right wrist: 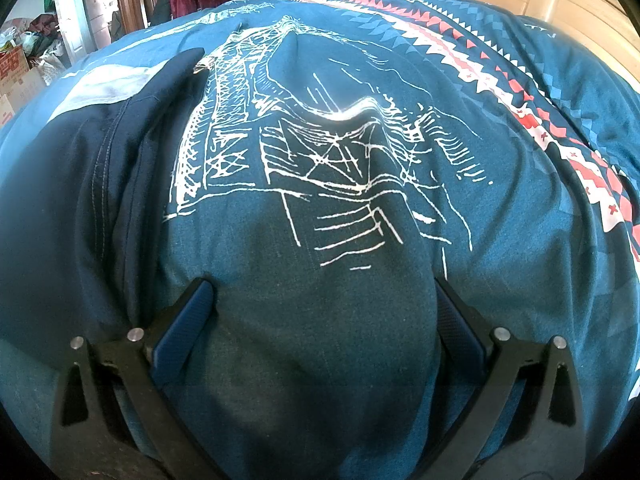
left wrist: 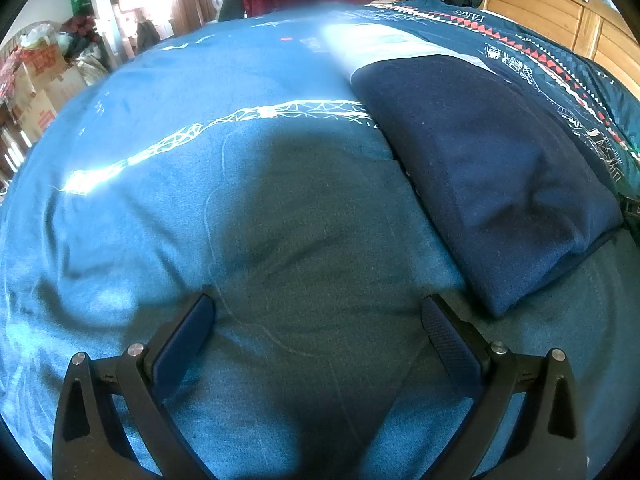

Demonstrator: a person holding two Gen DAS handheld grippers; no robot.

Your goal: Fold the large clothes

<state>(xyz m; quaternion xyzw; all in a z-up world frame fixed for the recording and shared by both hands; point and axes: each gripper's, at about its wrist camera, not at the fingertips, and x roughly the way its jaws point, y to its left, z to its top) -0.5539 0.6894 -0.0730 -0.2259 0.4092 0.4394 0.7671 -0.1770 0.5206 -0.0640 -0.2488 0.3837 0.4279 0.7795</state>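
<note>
on the bed, over a teal printed bedspread (left wrist: 168,200), left gripper (left wrist: 318,320) hovers with fingers spread wide, nothing between them. navy garment (left wrist: 492,184) lies just to its right, folded into a flat slab with a pale lining panel at the far end, apparently a finished fold. right gripper (right wrist: 324,304) also released, empty, the garment (right wrist: 80,184) at its left; likely parked either side to square the edges.
</note>
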